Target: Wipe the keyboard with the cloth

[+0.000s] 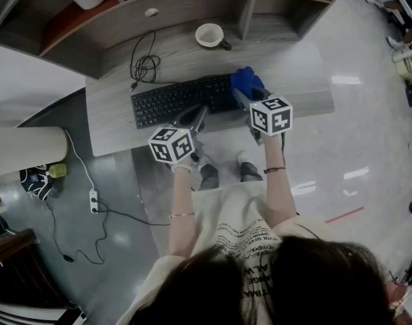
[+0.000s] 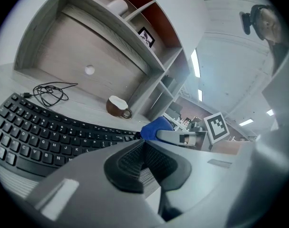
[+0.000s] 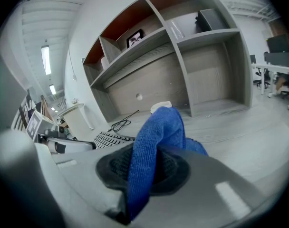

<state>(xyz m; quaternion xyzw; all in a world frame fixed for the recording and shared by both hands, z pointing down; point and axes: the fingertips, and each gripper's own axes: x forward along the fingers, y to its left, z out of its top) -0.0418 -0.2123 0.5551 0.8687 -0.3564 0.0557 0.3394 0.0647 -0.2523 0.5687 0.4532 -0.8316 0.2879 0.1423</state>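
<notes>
Black keyboard (image 1: pixel 179 100): it lies across the grey-wood desk (image 1: pixel 301 73), long side towards you, so both your tools can reach it from the front edge

Cable (image 1: pixel 145 65): it is coiled loosely behind the keyboard, out of the wiping path

Left gripper (image 1: pixel 194 119): your jaws are pressed together with nothing between them, and the tip sits at the keyboard's front edge near the middle; it looks placed to steady the board, though you can't tell from here whether it touches

Cup (image 1: pixel 211 35): it stands well behind the keyboard by the shelf upright, far enough back that a sweep shouldn't catch it

Blue cloth (image 1: pixel 245 81): it is bunched over the keyboard's right end, with one fold running down through your right jaws so a soft pad leads

Right gripper (image 1: pixel 245 99): your jaws are clamped on the cloth, angled down at the right-hand keys

Step in hand: probably the start of a pass, since most keys lie to the left of the cloth
</notes>
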